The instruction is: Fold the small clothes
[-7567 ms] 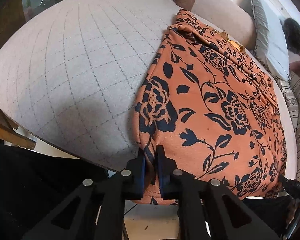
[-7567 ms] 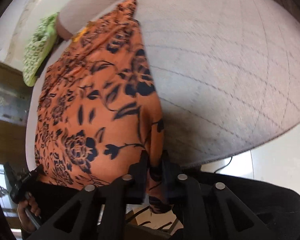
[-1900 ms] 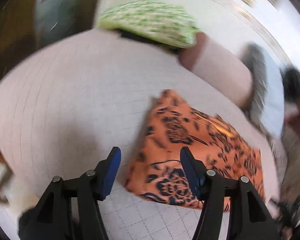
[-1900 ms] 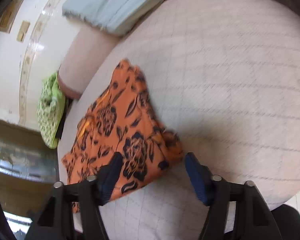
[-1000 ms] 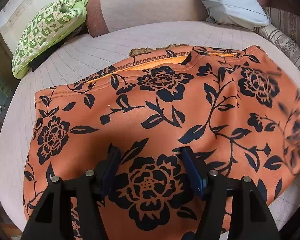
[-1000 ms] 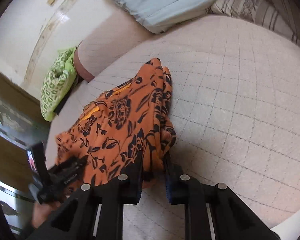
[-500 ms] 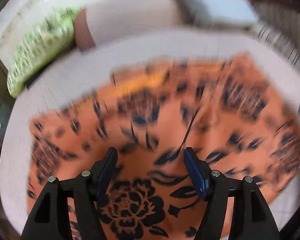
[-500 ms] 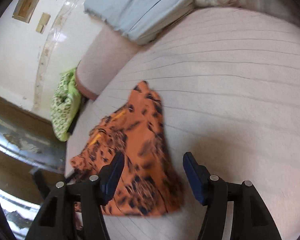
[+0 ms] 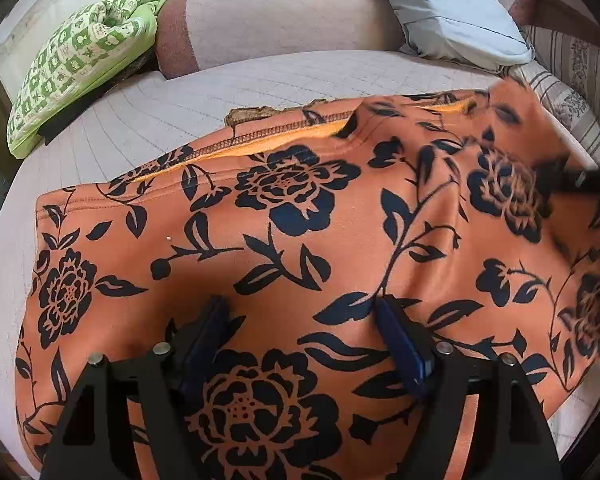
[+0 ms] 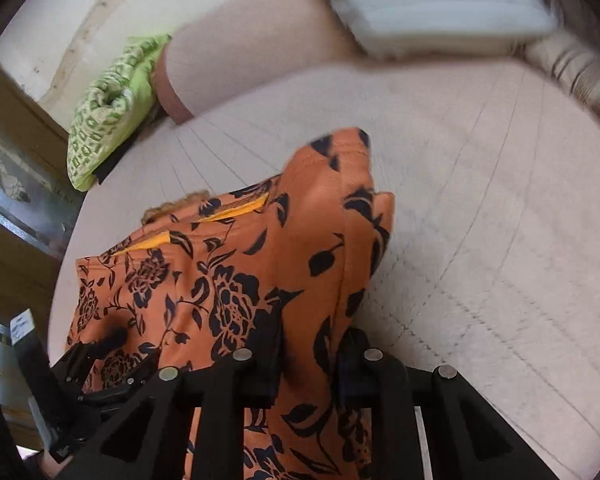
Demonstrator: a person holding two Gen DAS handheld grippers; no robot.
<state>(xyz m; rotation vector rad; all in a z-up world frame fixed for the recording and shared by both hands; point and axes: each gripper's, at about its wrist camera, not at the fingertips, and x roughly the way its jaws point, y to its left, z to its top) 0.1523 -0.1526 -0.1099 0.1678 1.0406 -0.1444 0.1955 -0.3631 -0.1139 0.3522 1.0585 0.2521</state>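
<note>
An orange garment with black flowers [image 9: 340,216] lies spread on the quilted bed cover [image 9: 260,80]. My left gripper [image 9: 304,320] rests on its near part, jaws wide and still opening, with flat cloth under and between the fingertips, which do not pinch it. In the right wrist view my right gripper [image 10: 312,350] is closing on the garment's right edge [image 10: 328,240]; a raised fold runs between its pads. The left gripper [image 10: 100,344] shows at the lower left there. The right gripper is a dark blur [image 9: 580,180] at the garment's right side in the left wrist view.
A green patterned pillow [image 9: 80,60] lies at the back left, next to a pinkish bolster [image 9: 280,20]. A pale blue pillow [image 9: 452,8] and a striped cushion [image 9: 572,68] sit at the back right. Bare quilted cover [image 10: 500,240] stretches right of the garment.
The right gripper stood open half a second ago and now has its jaws in on the garment's right edge, which stands raised. The left jaws have widened a little; that hand stays on the cloth.
</note>
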